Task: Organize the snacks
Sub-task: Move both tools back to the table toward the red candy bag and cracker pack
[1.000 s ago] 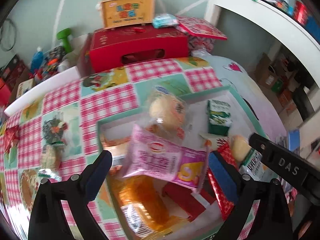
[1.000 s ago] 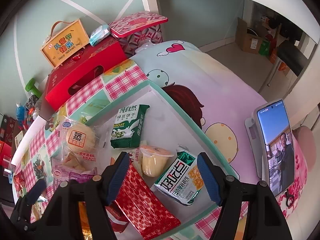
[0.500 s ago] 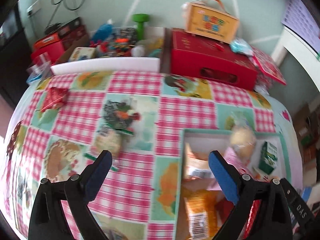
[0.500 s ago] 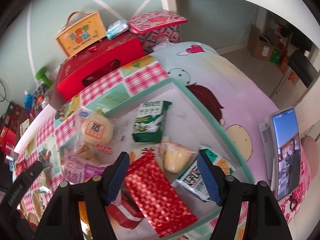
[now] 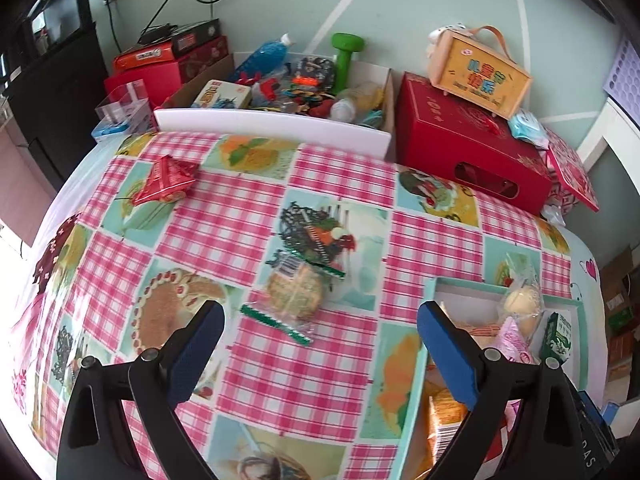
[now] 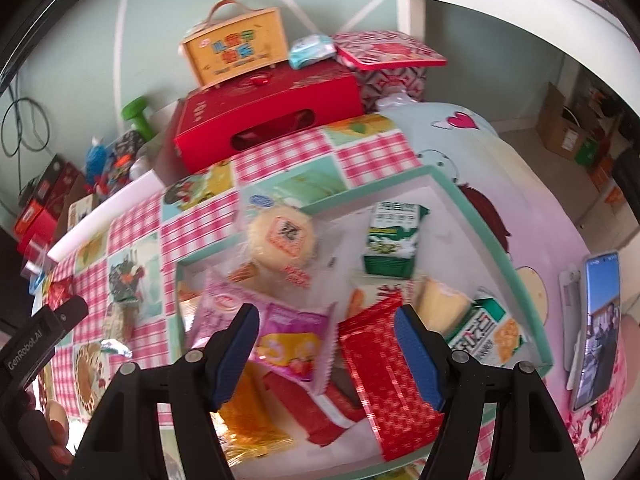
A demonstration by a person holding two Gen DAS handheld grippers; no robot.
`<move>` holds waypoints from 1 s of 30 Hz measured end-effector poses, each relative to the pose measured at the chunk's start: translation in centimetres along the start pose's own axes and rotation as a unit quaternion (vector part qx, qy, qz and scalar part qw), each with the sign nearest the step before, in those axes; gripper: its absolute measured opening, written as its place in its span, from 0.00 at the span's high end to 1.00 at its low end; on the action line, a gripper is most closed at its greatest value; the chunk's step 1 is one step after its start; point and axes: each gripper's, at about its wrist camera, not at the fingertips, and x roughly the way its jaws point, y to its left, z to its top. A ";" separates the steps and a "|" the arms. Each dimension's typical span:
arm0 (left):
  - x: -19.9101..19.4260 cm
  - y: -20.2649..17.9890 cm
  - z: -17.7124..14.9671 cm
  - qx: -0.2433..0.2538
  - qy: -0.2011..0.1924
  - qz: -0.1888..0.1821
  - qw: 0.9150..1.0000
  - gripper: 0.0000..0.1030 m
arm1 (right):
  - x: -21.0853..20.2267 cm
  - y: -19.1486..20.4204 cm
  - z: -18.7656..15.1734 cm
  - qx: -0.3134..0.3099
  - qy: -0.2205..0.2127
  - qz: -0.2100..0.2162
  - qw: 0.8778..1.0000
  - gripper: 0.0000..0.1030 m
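A teal-rimmed tray [image 6: 492, 240] holds several snacks: a round bun packet [image 6: 282, 236], a green biscuit packet [image 6: 394, 236], a pink packet [image 6: 288, 336], a red patterned packet [image 6: 384, 364] and a jelly cup [image 6: 440, 304]. My right gripper [image 6: 326, 320] hangs open over the pink and red packets and holds nothing. My left gripper [image 5: 320, 344] is open above the checked cloth, just short of a clear biscuit packet [image 5: 294, 296] with green edges. A red packet [image 5: 166, 182] lies alone far left on the cloth. The tray [image 5: 428, 292] sits to the left gripper's right.
A red gift box [image 5: 472, 152] with a yellow carry case [image 5: 476, 68] on top stands at the back. A white-walled bin [image 5: 272, 124] of clutter holds a green dumbbell [image 5: 346, 56]. A phone on a stand [image 6: 600, 320] sits right of the tray.
My left gripper has swung left, from over the tray to over the cloth by the biscuit packet. The right gripper has shifted left across the tray, toward the pink and red packets.
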 end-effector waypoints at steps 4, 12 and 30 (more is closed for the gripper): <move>-0.2 1.4 0.0 -0.012 0.003 0.000 1.000 0.06 | -0.2 1.5 -0.2 -0.017 -0.003 0.007 1.000 0.22; -0.7 4.5 -0.1 -0.027 -0.008 0.017 0.999 0.05 | -0.3 3.9 -0.7 -0.047 -0.009 0.011 0.999 0.02; 1.0 12.2 -0.7 -0.040 0.015 0.070 0.997 0.04 | -0.5 11.2 -2.8 -0.127 -0.020 0.026 0.991 0.00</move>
